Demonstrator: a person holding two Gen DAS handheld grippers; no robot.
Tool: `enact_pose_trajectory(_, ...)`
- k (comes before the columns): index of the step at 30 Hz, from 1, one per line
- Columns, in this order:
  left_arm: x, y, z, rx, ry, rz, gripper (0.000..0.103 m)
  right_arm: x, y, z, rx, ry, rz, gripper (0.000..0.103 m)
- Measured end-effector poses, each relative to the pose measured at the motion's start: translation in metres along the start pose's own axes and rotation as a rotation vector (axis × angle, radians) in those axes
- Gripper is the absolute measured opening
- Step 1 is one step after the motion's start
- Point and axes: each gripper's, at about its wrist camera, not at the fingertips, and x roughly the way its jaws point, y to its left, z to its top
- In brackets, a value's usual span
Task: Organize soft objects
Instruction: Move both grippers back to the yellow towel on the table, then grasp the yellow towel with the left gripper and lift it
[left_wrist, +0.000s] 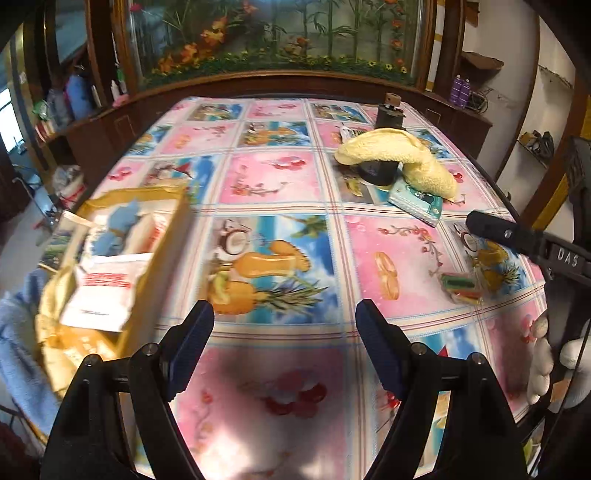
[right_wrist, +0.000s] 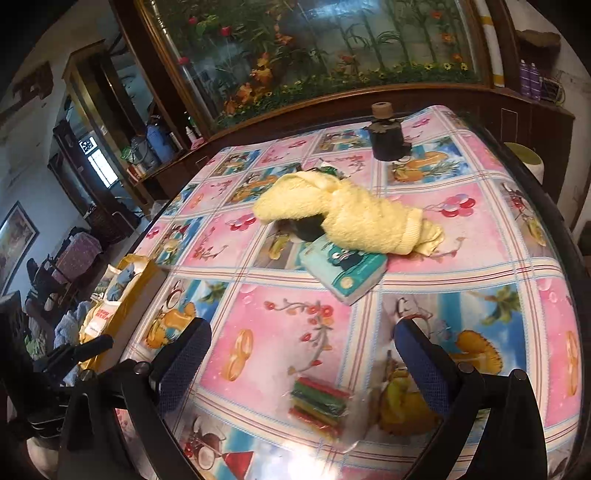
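- Left wrist view: the left gripper (left_wrist: 284, 343) hangs over the near middle of the table (left_wrist: 280, 177) with its jaws wide and nothing between them.
- To its left a yellow box (left_wrist: 162, 258) sits at the table's left edge, already holding a blue cloth (left_wrist: 118, 229) and a white packet (left_wrist: 107, 291); it looks like the place the soft things go.
- Far right, a yellow towel (left_wrist: 402, 158) is draped over a dark object (left_wrist: 376, 171), one end resting on a teal tissue pack (left_wrist: 417, 201).
- The right gripper (left_wrist: 491, 229) reaches in from the right, near a small striped packet (left_wrist: 461, 286); a gloved hand (left_wrist: 546, 362) holds its grip.
- Right wrist view: the right gripper (right_wrist: 303, 354) is spread wide and empty, with the striped packet (right_wrist: 319, 408) lying between and just below its fingers, probably the next pick.
- The towel (right_wrist: 354, 218) and tissue pack (right_wrist: 343, 269) lie farther ahead, touching; a dark jar (right_wrist: 386, 138) stands beyond them.
- The box (right_wrist: 122, 291) shows at far left.
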Motion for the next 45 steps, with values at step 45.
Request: enact_pose_trajectory(45, 0.044, 0.006, 0.002, -0.173, 0.130, -0.213, 0.081, 0.055, -0.032, 0.034, 0.093, 0.141, 0.084, 0.096)
